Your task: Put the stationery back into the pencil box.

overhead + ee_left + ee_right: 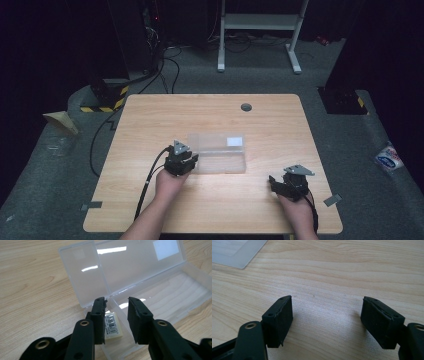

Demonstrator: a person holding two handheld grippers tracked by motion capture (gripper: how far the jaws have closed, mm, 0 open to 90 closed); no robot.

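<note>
item: left gripper, held over the left end of a clear plastic box that lay near the middle of the wooden table. jaws stood a little apart with nothing between them, straddling the box's near-left wall in the left gripper view.

item: clear plastic box, open, its hinged lid folded back toward the table's far edge and lying nearly flat; a white label sat on the lid. tray otherwise bare.

item: small white eraser-like block with a barcode sticker, lying inside the tray at its left end, just below and between the left jaws, partly hidden by the left jaw.

judgement: the step in hand looked like either a release of the block into the box or a pick from it; which one could not be told. to do it well, the jaws should clear the thin wall, stay square to the block, and lift straight so the light box is not dragged.

item: right gripper, near the table's front right corner, well apart from the box; jaws wide apart and empty over bare wood in the right gripper view.
</note>
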